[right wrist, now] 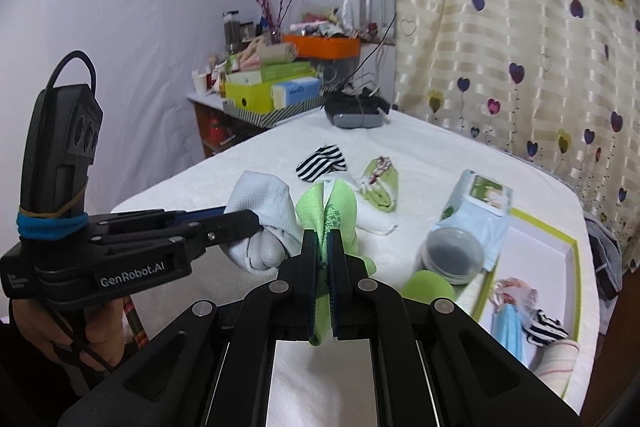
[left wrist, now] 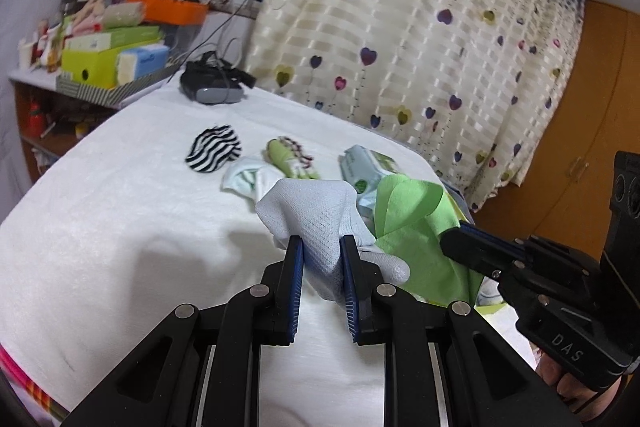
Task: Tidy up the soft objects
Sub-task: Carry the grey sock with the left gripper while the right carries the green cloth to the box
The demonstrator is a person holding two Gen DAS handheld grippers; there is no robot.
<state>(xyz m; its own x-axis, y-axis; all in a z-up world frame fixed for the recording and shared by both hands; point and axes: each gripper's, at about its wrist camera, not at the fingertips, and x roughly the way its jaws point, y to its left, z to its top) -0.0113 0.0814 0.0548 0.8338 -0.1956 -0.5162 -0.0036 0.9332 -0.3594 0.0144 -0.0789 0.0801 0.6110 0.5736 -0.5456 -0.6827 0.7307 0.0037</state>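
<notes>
My left gripper (left wrist: 322, 241) is shut on a pale grey mesh glove (left wrist: 312, 211), lifted above the white-covered table (left wrist: 120, 207). Just to its right, my right gripper (left wrist: 450, 237) is shut on a bright green cloth (left wrist: 412, 211). The right wrist view shows that gripper (right wrist: 322, 234) pinching the green cloth (right wrist: 336, 207), with the left gripper (right wrist: 250, 217) and glove (right wrist: 264, 203) beside it. On the table behind lie a black-and-white striped sock (left wrist: 214, 149), a green patterned roll (left wrist: 288, 157) and a white cloth (left wrist: 248, 179).
A wipes pack (right wrist: 480, 203), a dark-lidded jar (right wrist: 452, 255) and a green ball (right wrist: 428, 287) sit by a lime-edged box (right wrist: 560, 247) that holds several soft items. A headset (right wrist: 354, 111) lies at the far edge. A cluttered shelf (left wrist: 100, 59) stands to the left, a curtain behind.
</notes>
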